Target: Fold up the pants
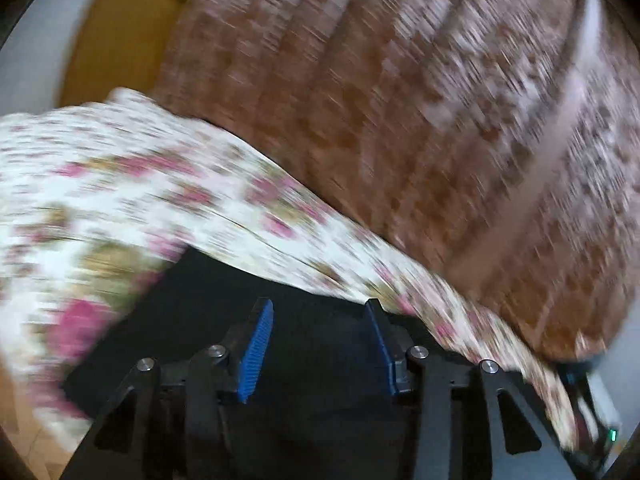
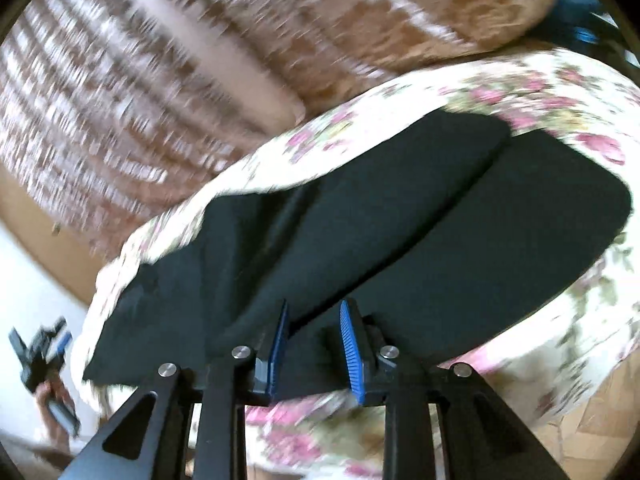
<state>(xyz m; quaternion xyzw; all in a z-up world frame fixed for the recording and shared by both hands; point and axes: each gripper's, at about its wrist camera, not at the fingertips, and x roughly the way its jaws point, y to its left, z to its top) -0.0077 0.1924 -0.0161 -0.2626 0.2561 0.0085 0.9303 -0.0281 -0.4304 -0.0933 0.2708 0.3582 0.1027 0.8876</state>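
Black pants (image 2: 400,220) lie spread on a floral sheet (image 2: 520,92), the two legs side by side with a crease between them. My right gripper (image 2: 315,308) hovers over their near edge, open, its blue pads (image 2: 352,352) a small way apart with nothing pinched. In the left wrist view, which is heavily blurred, my left gripper (image 1: 318,314) is open wider above the dark cloth of the pants (image 1: 200,304), and its blue pads (image 1: 256,352) touch nothing.
A brown patterned cover (image 2: 160,80) (image 1: 400,100) lies beyond the floral sheet (image 1: 120,184). Wooden floor (image 2: 600,408) shows at the lower right. At the lower left of the right wrist view a hand (image 2: 54,394) holds a dark device.
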